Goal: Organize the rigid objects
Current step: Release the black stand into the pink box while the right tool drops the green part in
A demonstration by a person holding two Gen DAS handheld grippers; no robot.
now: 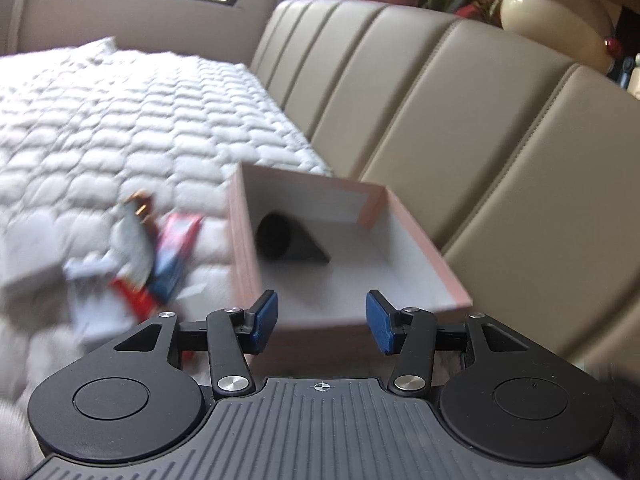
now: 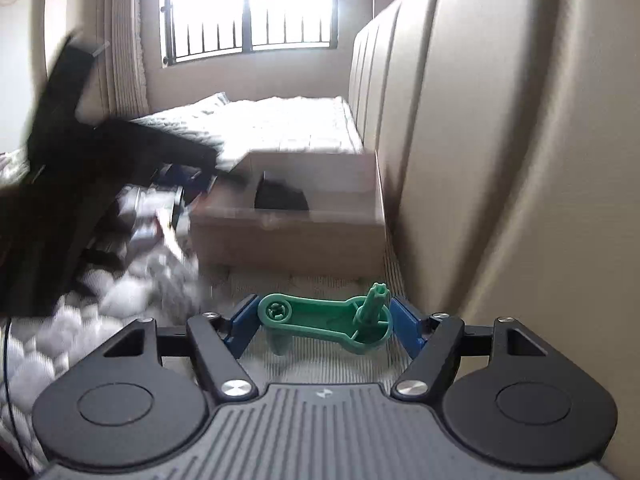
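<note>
Green plastic crank piece (image 2: 326, 318) pinched crosswise between right gripper (image 2: 324, 320) pads, low over quilted cover (image 1: 120, 120). Pink open box (image 1: 416, 240) just ahead against beige padded backrest (image 1: 440, 120); black cylinder (image 1: 276, 240) lying inside. Blurred toy pile (image 1: 148, 260) touching box's left side, too smeared for any writing. Left gripper (image 1: 322, 316) spread, nothing between pads, angled down at box's near wall.

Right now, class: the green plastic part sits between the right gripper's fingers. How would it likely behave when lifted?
The green plastic part looks stiff and probably light, being thin moulded plastic. Held end to end in the right gripper, it might pivot. Its upright peg could snag.
</note>
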